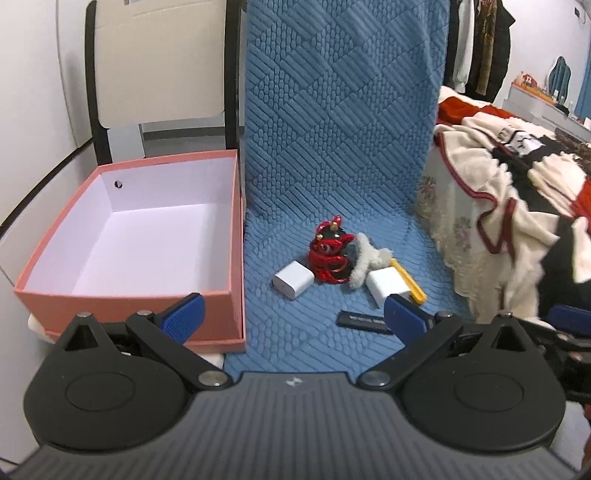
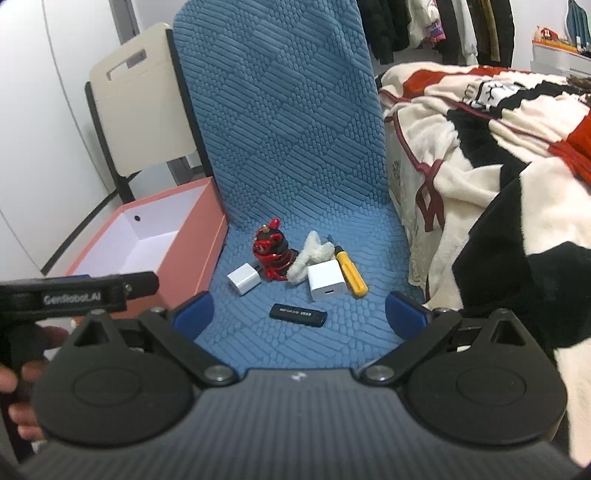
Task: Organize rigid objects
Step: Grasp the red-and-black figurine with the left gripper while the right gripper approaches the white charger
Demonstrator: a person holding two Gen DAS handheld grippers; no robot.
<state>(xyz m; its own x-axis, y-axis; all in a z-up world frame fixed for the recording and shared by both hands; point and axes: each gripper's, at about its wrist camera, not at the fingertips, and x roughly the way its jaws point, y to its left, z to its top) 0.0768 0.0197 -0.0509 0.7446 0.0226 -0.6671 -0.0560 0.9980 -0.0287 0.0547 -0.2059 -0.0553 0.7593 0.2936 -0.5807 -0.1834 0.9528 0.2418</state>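
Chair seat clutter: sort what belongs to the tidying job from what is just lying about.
Job:
pink box
two white chargers
red figurine
yellow screwdriver
black USB stick

Lying about:
blanket
hanging clothes
folding chair

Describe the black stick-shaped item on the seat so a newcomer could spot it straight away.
Start at the blue quilted chair with the pink box beside its seat. A small cluster of objects lies on the seat; the black stick lies flat at its near edge, apart from the rest, in front of the larger white charger. It is the only dark, slim bar there, with pale lettering on top.
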